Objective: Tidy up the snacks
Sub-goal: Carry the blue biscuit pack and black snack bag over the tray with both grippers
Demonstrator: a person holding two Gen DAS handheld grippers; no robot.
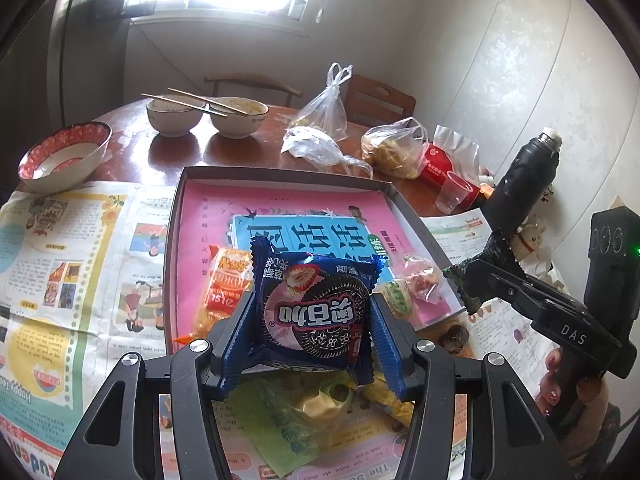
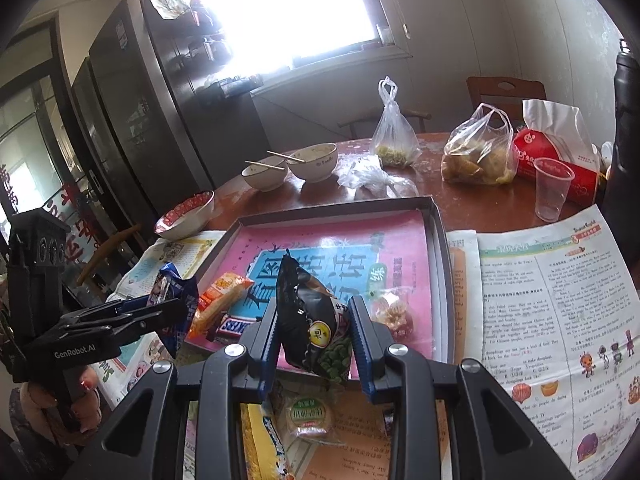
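Cardboard tray (image 1: 276,174) with pink liner holds some snacks already: orange packet (image 1: 224,284), Snickers bar (image 2: 236,325), small candies; more lie loose at 6 o'clock. Left gripper (image 1: 312,320) clamps blue Oreo pack (image 1: 316,312), right gripper (image 2: 314,332) clamps black pea bag (image 2: 316,320), both over the tray's near edge. Snickers shows only in right view.

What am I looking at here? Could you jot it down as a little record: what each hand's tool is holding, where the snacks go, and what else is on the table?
left tool: shut on blue cookie pack
right tool: shut on black snack bag
tray: pink-lined box lid, already holding an orange packet, a Snickers bar and a wrapped candy
waiting in front of tray: green round snack
also on table: bowls with chopsticks, plastic bags, clear cup, newspapers
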